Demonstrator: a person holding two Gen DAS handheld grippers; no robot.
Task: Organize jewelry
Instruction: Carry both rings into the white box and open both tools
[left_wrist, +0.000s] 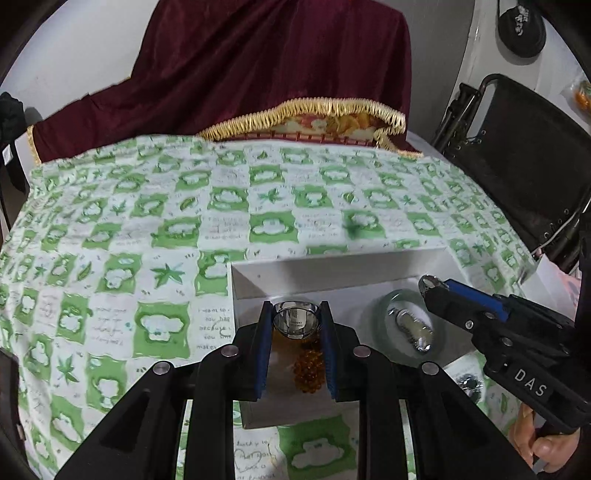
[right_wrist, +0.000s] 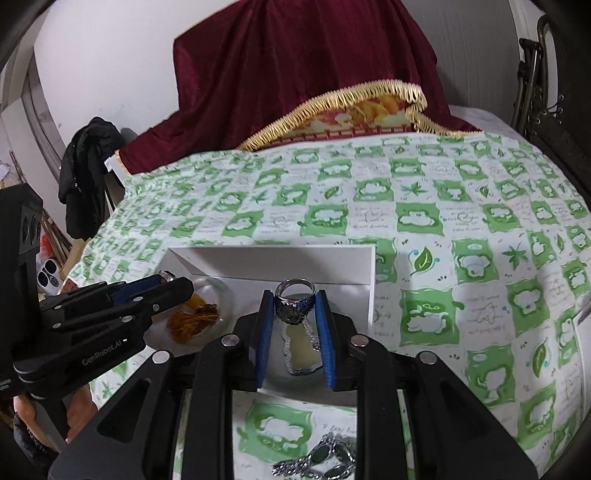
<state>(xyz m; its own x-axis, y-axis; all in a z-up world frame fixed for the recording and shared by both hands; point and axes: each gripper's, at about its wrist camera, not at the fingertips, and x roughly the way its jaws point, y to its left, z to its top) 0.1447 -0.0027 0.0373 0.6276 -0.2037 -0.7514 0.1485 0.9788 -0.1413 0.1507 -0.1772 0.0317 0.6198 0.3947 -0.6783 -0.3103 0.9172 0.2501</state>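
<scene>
A white box lies open on a surface under a green-and-white patterned cloth, directly below both claws. Beyond them a dark red fringed drape covers something tall; a black folded frame stands off to the right of the left claw.

The left claw points forward and down over the box, its blue-padded fingers clamped on a plain silver ring. Under it lies an amber bead cluster on a glass dish, whose outline is hard to tell.

The right claw hangs just beside it over the box's right half, clamped on a silver ring with a dark face. Beneath sits a pale, silver-edged pendant on a glass dish. Nearer than the right claw, outside the box, a dark-stoned silver bracelet rests on the cloth.

A hand grips the right tool's handle. Its body reads "DAS"; the left one reads "GenRobot.AI".
</scene>
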